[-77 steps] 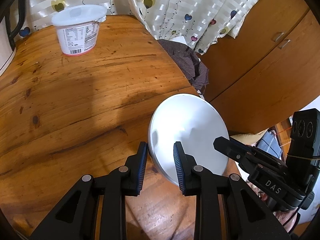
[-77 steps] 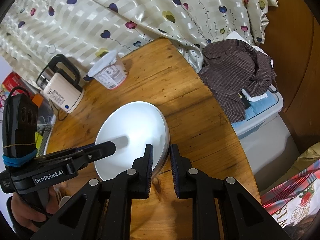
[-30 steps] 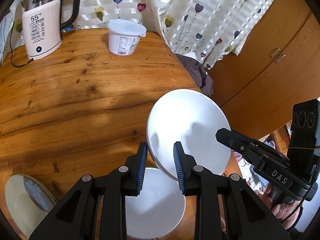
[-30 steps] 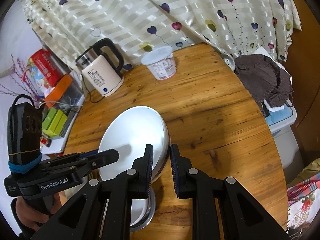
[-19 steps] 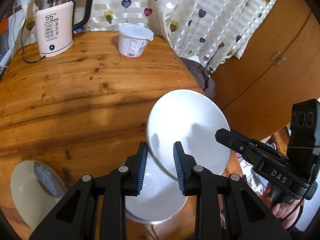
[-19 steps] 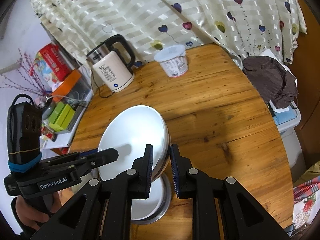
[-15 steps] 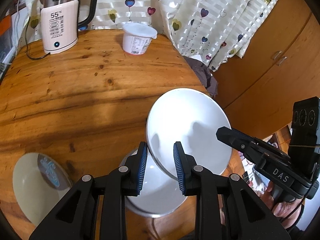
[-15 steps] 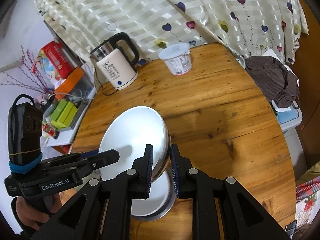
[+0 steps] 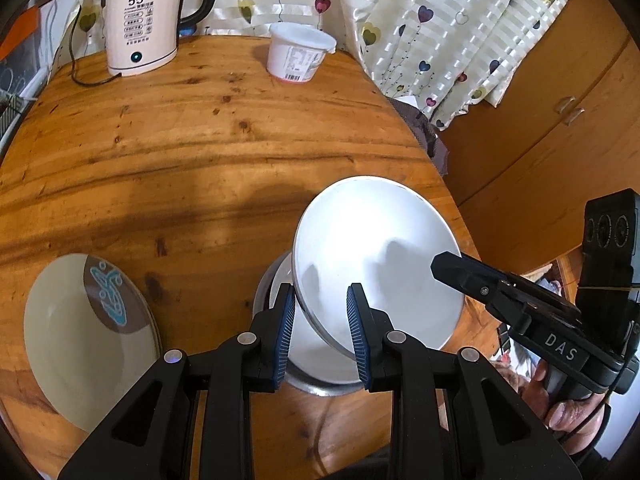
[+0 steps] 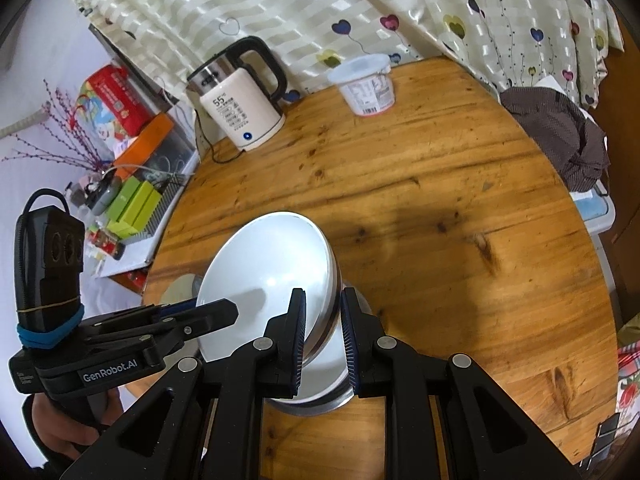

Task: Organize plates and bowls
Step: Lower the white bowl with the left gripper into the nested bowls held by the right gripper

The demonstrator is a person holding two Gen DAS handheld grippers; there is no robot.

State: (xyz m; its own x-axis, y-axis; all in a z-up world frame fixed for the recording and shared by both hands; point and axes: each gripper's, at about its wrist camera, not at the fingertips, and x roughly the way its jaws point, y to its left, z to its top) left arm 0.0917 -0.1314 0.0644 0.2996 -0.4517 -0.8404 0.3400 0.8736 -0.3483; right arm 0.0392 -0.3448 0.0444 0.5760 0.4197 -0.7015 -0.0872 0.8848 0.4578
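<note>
A large white bowl (image 9: pixel 376 256) hangs in the air, gripped on opposite rims by both grippers. My left gripper (image 9: pixel 321 322) is shut on its near-left rim. My right gripper (image 10: pixel 323 330) is shut on its right rim; the bowl also shows in the right wrist view (image 10: pixel 268 276). Directly under it a second metal-rimmed bowl (image 9: pixel 320 368) sits on the round wooden table (image 9: pixel 200 140); it also shows in the right wrist view (image 10: pixel 324 384). A cream plate with a blue motif (image 9: pixel 88 332) lies at the table's near left.
An electric kettle (image 9: pixel 140 28) and a lidded white tub (image 9: pixel 298 54) stand at the table's far edge by the curtain. A dark checked cloth (image 10: pixel 564 136) lies on a bin right of the table. Boxes and clutter (image 10: pixel 128 152) sit on a shelf to the left.
Both grippers have carried the white bowl back toward the near side of the table. It now hangs above the second bowl, and the cream plate has come into view.
</note>
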